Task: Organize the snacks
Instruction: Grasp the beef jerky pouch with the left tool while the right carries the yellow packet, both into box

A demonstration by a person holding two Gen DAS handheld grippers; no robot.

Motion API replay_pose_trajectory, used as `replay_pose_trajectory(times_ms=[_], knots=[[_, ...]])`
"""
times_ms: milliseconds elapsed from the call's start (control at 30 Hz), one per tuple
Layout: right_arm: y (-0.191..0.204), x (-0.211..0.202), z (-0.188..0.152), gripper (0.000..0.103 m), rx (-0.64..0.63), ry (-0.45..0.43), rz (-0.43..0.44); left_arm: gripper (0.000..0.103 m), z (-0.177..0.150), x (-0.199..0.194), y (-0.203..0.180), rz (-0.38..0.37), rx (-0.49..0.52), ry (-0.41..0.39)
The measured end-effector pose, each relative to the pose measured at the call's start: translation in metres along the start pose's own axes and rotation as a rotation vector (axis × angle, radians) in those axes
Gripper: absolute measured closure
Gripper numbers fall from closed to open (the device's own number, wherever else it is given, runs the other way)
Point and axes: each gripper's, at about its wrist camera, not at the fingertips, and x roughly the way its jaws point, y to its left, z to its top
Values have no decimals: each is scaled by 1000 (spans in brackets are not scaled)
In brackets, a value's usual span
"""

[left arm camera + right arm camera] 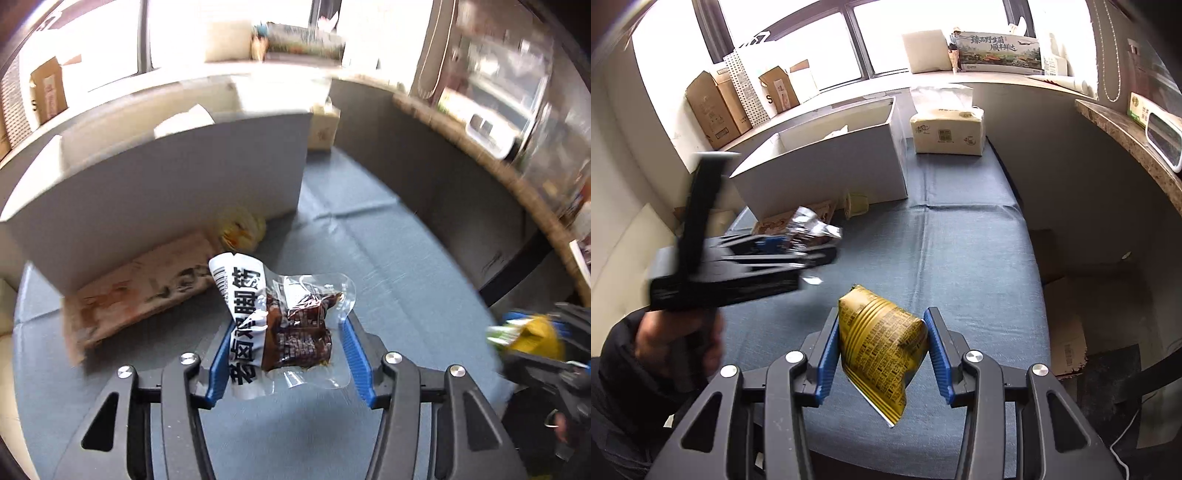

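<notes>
Clearly both snacks are light and soft: the clear vacuum pouch (pixel 291 328) of dark meat with its white label looks slick and limp, best pinched across the firm meat block, while the yellow packet (pixel 882 343) is puffy, crinkly and probably crushable, best held gently across its middle. Each hangs above the blue mat (pixel 960 258), the pouch clamped in the left gripper (pixel 286 354) and the packet squeezed between the half-closed blue pads of the right gripper (pixel 882 354). At about eleven o'clock from both stands the white box (pixel 827 166), with more snacks at its foot.
</notes>
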Motion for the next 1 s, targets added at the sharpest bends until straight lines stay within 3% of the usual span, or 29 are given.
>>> replay_pose_trajectory(times_ms=[200, 400, 633, 733, 867, 933, 967, 1000], knots=[[18, 15, 23, 55, -47, -13, 44, 44, 1, -84, 41, 7, -86, -129], [45, 36, 79, 55, -136, -59, 83, 43, 41, -123, 86, 57, -130, -215], [63, 70, 168, 55, -165, -99, 90, 42, 114, -86, 136, 87, -181, -234], [65, 93, 204, 55, -152, -92, 78, 42, 143, -52, 149, 105, -176, -194], [55, 129, 234, 55, -89, -48, 90, 42, 157, -5, 156, 119, -173, -124], [53, 142, 239, 51, -80, -41, 94, 39, 158, 9, 155, 132, -159, -104], [53, 149, 240, 50, -89, -25, 91, 33, 158, 14, 156, 129, -159, -89], [53, 156, 241, 38, -91, -2, 89, 19, 157, 18, 156, 130, -160, -70]])
